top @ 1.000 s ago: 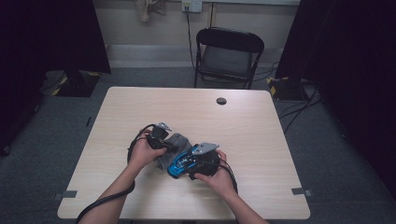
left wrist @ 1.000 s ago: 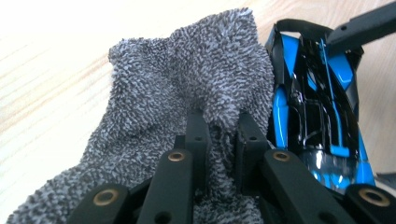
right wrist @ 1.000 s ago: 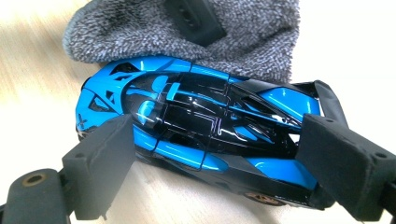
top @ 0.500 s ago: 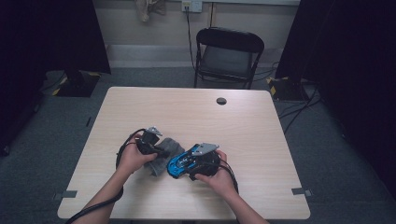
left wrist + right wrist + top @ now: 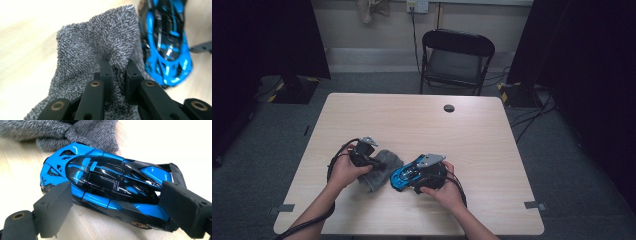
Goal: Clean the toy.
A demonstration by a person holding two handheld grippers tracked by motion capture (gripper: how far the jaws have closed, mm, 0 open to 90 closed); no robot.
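High view: left gripper [image 5: 379,163] pinches grey cloth [image 5: 382,175] beside toy car [image 5: 404,173].

Both grippers, the left gripper [image 5: 373,161] and the right gripper [image 5: 408,176], are black, with brass-coloured rivets, grey three-cornered plates on top and black cables. The arms are bare.

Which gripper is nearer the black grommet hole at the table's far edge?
Right. The right gripper, clamped on the blue toy car, sits closer below the grommet hole; the left gripper lies farther left.
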